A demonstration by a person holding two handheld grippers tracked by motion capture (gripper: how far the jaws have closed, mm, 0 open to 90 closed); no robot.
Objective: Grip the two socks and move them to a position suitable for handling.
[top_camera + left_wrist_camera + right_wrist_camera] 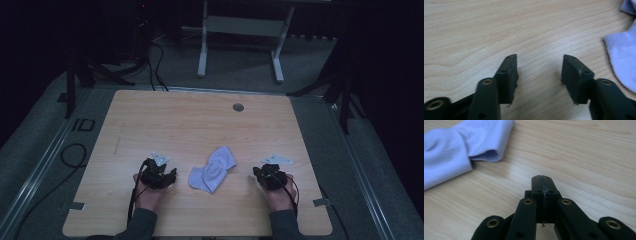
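Sleeved forearms enter at the six o'clock edge of the high view, each hand carrying a gripper. On the left gripper (159,176) the jaws stand apart with nothing between them; its own view shows bare wood in the gap. On the right gripper (270,177) the jaws are pressed together, pad against pad, with nothing caught between them, as its own view shows.

A pale lilac sock (213,169) lies crumpled on the wooden table (200,125), between the two grippers and apart from both. From the left gripper it lies at about three o'clock; from the right gripper, at about nine. In the left gripper view its ribbed edge (621,57) is seen at the two o'clock side, clear of the jaws. In the right gripper view a folded end with an open cuff (466,147) lies toward ten o'clock, well ahead of the closed tips.

The work is judged to stand between grasps, with the sock released or not yet taken. A next move would call for the right jaws to be opened and both grippers to be brought inward onto opposite ends of the cloth.

Whether one sock or a folded pair is present cannot be told. Heel and toe are hard to make out in the dim high view, and the sock is cut off by the frame in both gripper views.
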